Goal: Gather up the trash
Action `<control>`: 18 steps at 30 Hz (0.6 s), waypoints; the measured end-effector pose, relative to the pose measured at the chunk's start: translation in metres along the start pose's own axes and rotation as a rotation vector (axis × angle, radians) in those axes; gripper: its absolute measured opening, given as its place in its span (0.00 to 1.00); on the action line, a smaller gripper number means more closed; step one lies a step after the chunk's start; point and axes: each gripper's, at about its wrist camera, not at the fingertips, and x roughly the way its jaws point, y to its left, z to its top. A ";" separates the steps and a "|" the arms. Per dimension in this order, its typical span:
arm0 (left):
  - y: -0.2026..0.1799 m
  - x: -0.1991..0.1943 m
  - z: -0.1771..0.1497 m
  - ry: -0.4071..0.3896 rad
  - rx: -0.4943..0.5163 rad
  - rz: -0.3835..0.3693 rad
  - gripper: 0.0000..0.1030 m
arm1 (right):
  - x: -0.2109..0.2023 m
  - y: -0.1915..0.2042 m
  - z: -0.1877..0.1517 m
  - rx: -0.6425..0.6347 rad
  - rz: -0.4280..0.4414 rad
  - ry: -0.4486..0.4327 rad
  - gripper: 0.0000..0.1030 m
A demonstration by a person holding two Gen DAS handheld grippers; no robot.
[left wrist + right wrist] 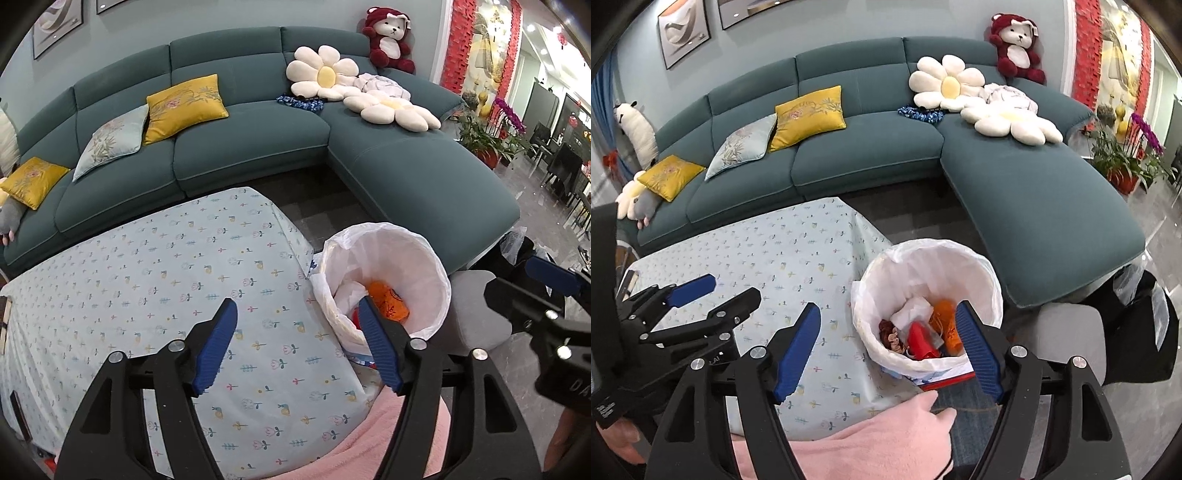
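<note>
A waste bin with a white liner stands on the floor at the right corner of the table. In it lie an orange wrapper, a red piece, crumpled white paper and a brown scrap. My right gripper hangs open above the bin's near rim, with nothing between its blue pads. My left gripper is open over the table's flower-print cloth, also with nothing in it.
A teal corner sofa with cushions and plush toys fills the back. Beside the bin stand a grey stool and a black bag. Pink fleece fabric lies at the table's near edge. Potted plants stand far right.
</note>
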 end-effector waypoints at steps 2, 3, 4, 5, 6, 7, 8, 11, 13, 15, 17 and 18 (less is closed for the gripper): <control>-0.002 0.000 -0.001 -0.005 0.005 0.008 0.70 | 0.004 0.001 -0.003 -0.004 -0.007 0.002 0.70; -0.003 0.001 -0.001 -0.007 0.009 0.012 0.71 | 0.006 0.001 -0.004 -0.004 -0.007 0.006 0.71; -0.003 0.001 -0.001 -0.007 0.012 0.014 0.72 | 0.007 0.002 -0.006 -0.004 -0.005 0.009 0.73; -0.004 0.002 -0.001 -0.007 0.014 0.017 0.73 | 0.009 0.002 -0.007 -0.003 -0.003 0.010 0.74; -0.005 0.002 -0.001 -0.007 0.016 0.017 0.74 | 0.009 0.002 -0.008 -0.003 -0.002 0.012 0.75; -0.005 0.003 -0.002 -0.006 0.017 0.019 0.76 | 0.011 0.002 -0.009 -0.002 -0.003 0.014 0.75; -0.005 0.003 -0.002 -0.005 0.018 0.022 0.77 | 0.011 0.003 -0.010 -0.003 -0.007 0.014 0.76; -0.007 0.006 -0.003 -0.002 0.024 0.028 0.78 | 0.013 0.002 -0.013 -0.005 -0.023 0.014 0.80; -0.007 0.007 -0.003 0.002 0.023 0.028 0.78 | 0.014 0.001 -0.014 -0.004 -0.026 0.016 0.80; -0.007 0.009 -0.003 0.005 0.019 0.028 0.78 | 0.016 0.000 -0.015 -0.001 -0.028 0.020 0.80; -0.007 0.010 -0.003 0.005 0.017 0.028 0.79 | 0.018 -0.001 -0.016 0.002 -0.033 0.021 0.80; -0.007 0.011 -0.003 0.004 0.017 0.029 0.79 | 0.018 -0.001 -0.017 0.002 -0.036 0.021 0.80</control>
